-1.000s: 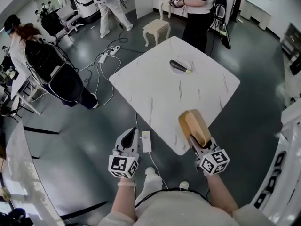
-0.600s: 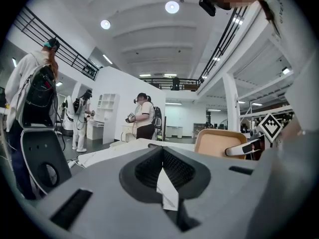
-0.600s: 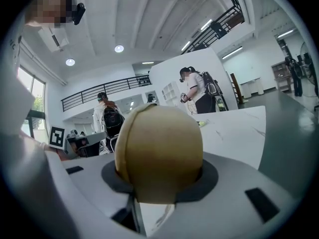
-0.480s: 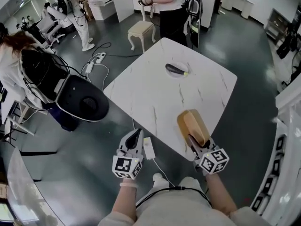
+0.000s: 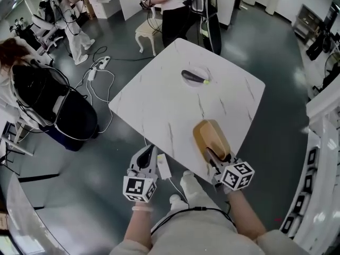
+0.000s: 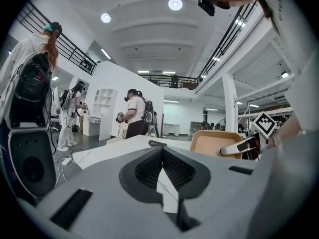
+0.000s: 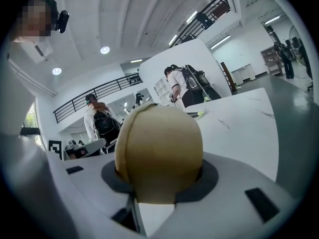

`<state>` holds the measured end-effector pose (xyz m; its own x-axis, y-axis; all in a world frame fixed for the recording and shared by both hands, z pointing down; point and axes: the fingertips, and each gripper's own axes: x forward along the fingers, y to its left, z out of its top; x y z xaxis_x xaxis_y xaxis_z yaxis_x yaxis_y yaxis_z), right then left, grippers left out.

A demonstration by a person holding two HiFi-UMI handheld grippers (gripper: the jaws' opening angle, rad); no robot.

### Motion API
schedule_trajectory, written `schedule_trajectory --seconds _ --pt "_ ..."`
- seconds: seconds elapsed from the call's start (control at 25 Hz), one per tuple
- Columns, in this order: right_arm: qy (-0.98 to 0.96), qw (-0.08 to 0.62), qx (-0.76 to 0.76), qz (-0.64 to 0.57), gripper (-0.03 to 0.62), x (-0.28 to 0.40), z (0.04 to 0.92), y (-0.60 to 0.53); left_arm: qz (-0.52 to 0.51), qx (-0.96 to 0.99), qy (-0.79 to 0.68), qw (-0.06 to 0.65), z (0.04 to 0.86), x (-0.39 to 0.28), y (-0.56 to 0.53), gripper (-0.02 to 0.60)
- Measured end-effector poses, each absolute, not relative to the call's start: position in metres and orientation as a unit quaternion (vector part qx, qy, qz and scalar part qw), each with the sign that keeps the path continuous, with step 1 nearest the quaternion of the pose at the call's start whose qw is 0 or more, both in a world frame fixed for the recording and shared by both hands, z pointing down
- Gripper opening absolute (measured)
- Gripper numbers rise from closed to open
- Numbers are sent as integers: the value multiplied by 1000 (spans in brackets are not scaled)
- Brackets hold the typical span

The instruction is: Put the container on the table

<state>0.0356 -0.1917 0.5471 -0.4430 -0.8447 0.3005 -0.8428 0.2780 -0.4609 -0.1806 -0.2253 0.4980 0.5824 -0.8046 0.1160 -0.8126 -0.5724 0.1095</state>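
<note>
A tan, shallow container [image 5: 210,136] hangs over the near corner of the white marble table [image 5: 159,100]. My right gripper [image 5: 212,154] is shut on its near rim. In the right gripper view the container's rounded back [image 7: 159,148] fills the middle above the gripper [image 7: 158,195], with the table [image 7: 239,128] beyond. My left gripper [image 5: 148,150] is off the table's near left edge, its jaws together and holding nothing. The left gripper view shows the gripper [image 6: 162,156] and, to the right, the container's hollow side [image 6: 214,142].
A dark eggplant [image 5: 194,77] lies on a plate [image 5: 206,69] at the far side of the table. A white power strip [image 5: 163,166] and cables lie on the floor beside my left gripper. Behind the table stand a person and a stool [image 5: 147,32]. Other people are at the left.
Both grippers have moved forward toward the table, and the container now sits further over its near corner. The people at the left have shifted in the view.
</note>
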Motion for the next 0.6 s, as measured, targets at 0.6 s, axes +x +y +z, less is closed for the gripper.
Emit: schedule_trajectory --seconds 0.6 --pt "786 15 -453 -421 184 1 580 -265 48 872 -479 90 508 -170 -272 3"
